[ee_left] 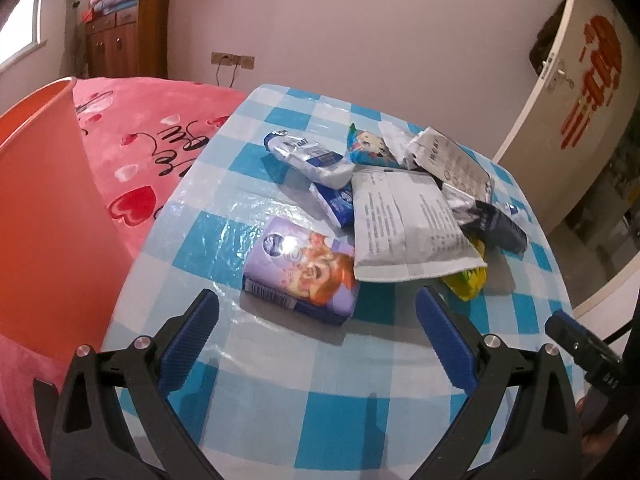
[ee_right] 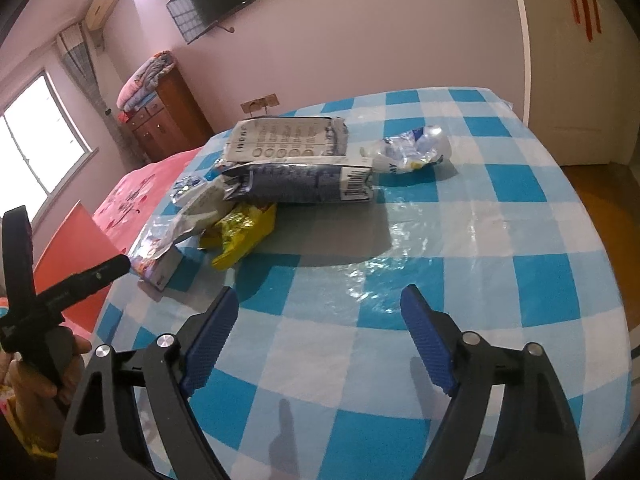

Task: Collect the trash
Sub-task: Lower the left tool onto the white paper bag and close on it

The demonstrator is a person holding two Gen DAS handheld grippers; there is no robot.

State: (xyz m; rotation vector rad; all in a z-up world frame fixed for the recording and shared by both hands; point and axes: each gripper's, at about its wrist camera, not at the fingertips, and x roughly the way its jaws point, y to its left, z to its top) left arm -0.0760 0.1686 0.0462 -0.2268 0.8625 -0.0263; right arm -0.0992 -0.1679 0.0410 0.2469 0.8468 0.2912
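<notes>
A pile of trash lies on the blue-checked table (ee_left: 224,240). Nearest my left gripper (ee_left: 318,300) is a purple tissue pack (ee_left: 300,268), just beyond the tips; the jaws stand open and hold nothing. Behind it lie a white pouch (ee_left: 408,220), a yellow wrapper (ee_left: 468,280), a blue pack (ee_left: 336,202) and a silver carton (ee_left: 452,160). My right gripper (ee_right: 320,294) is open over bare cloth, short of a dark carton (ee_right: 300,184), a grey carton (ee_right: 284,138) on top of it, the yellow wrapper (ee_right: 240,236) and a crumpled clear wrapper (ee_right: 412,150).
An orange bin (ee_left: 44,208) stands off the table's left edge, against a pink bed cover (ee_left: 160,140). A white door (ee_left: 580,120) is at the right. In the right wrist view a hand (ee_right: 60,364) holds the left gripper at the left border.
</notes>
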